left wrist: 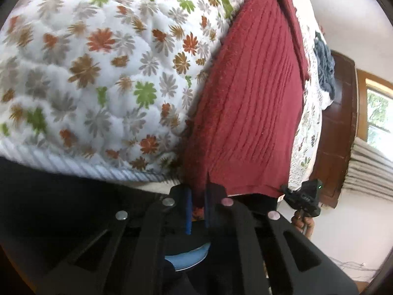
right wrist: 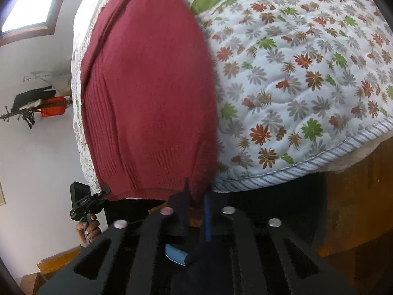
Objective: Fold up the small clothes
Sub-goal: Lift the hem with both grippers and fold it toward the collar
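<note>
The left gripper [left wrist: 198, 196] is pinched narrow on one near corner of a dark red sweater [left wrist: 248, 113], its blue-padded fingers [left wrist: 188, 211] closed over the fuzzy hem. The right gripper [right wrist: 197, 196] is clamped the same way on the other near corner of the hem, and each shows small in the other's view — the right gripper [left wrist: 303, 198] at the far corner with a hand [left wrist: 303, 223] below it.

The sweater is a soft rib knit, with fine vertical ribs down one side and a smoother panel in the middle. It lies spread flat on a quilt [left wrist: 98, 73], its hem at the bed's near edge and its body running away toward the far side. The quilt is white, puffy and stitched, printed with small red, brown, grey and green flowers and bound in a grey-striped edge [right wrist: 319, 157].

Farther off, a crumpled blue-grey cloth [left wrist: 324, 68] sits on the quilt beyond the sweater. Behind it stand a dark wooden headboard [left wrist: 343, 123] and a window [left wrist: 378, 115].
</note>
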### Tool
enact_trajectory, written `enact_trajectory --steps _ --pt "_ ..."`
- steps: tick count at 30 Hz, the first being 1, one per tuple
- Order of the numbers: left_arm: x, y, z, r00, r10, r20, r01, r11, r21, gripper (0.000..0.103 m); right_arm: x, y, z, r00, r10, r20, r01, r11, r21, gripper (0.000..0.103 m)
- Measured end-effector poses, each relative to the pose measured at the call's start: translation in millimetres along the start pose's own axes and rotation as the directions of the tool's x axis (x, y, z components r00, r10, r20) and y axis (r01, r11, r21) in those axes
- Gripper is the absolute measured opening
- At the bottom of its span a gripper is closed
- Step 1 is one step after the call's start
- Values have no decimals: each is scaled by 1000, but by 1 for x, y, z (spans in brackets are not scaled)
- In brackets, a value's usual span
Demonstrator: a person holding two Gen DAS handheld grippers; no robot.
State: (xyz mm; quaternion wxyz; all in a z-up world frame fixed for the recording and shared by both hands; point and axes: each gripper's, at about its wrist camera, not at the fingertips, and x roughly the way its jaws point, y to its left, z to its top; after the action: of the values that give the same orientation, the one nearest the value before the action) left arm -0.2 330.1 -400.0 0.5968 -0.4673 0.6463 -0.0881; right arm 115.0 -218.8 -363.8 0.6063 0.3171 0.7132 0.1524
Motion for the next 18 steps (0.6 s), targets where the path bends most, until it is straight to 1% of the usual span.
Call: enact_trajectory --steps 1,3,6,8,10,11,15,17,18 --pt "-4 0 -3 1000 -21 8 21 1000 -8 4 -2 0 -2 1000 17 12 -17 1000 3 6" --pt "-15 -4 -10 996 -79 34 79 997 -11 4 -13 2 -7 996 77 46 -77 997 2 6" --pt "-32 -18 -19 985 -159 64 159 987 8 4 -31 6 -14 982 167 85 -166 986 -11 6" --pt "-43 -30 -22 980 -187 75 185 982 27 4 -41 12 -15 972 208 106 -207 978 -22 6" --pt "-50 -42 -22 979 -187 83 183 982 54 4 -50 19 -15 962 243 127 -241 970 -34 5" --pt "-57 -50 -21 976 -198 90 192 979 64 4 -55 23 -13 955 264 139 -261 965 -40 5" --pt "-82 -76 -10 959 -252 129 242 966 91 4 -78 35 2 929 325 176 -319 946 -60 5" --pt "-93 -89 2 949 -280 144 266 958 106 4 -88 41 13 917 348 193 -341 938 -69 5" --pt "-96 -94 6 947 -284 149 270 957 111 4 -93 46 19 912 356 204 -348 935 -74 5"
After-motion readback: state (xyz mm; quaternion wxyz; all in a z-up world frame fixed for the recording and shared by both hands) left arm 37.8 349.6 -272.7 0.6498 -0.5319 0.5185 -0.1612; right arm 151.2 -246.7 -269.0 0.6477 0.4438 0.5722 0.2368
